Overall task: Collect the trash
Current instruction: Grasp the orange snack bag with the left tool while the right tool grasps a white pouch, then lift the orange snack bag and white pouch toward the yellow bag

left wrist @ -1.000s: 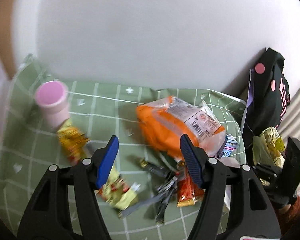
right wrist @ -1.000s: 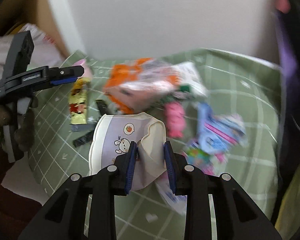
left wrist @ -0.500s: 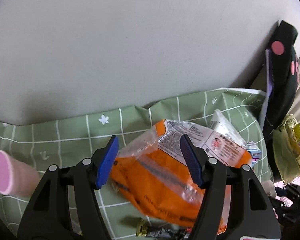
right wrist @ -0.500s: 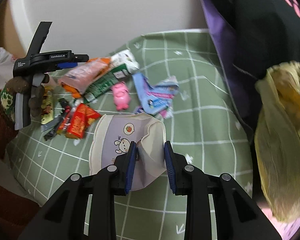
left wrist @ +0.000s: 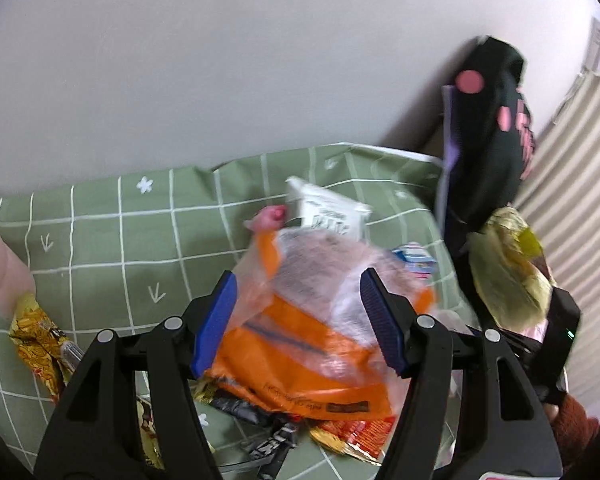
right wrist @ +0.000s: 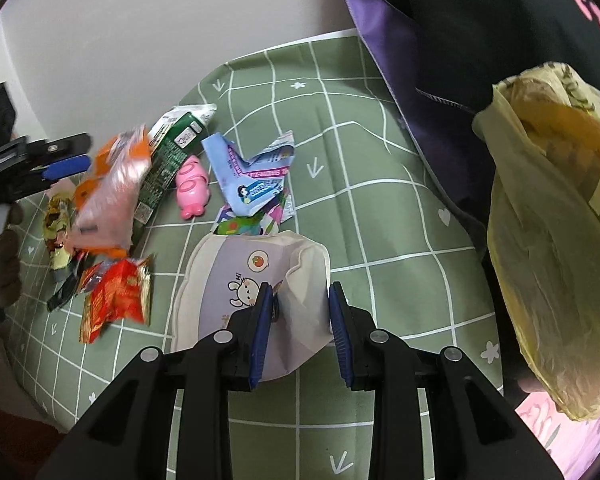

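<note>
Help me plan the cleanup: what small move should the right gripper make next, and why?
Probably carry the bunny pouch toward the yellow bag on its right. The right gripper is shut on the pouch's folded edge, and the bag hangs beside the table, already holding trash by the look of it.

Black hand-held gripper (right wrist: pixel 298 320), blue ribbed pads (right wrist: pixel 260 330), silver screws.

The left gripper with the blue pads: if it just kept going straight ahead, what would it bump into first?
Most likely the crinkly orange and clear plastic snack bag, which already sits between the wide-open left gripper pads. Depth is hard to judge, but nothing shows nearer on the green checked tablecloth.
</note>
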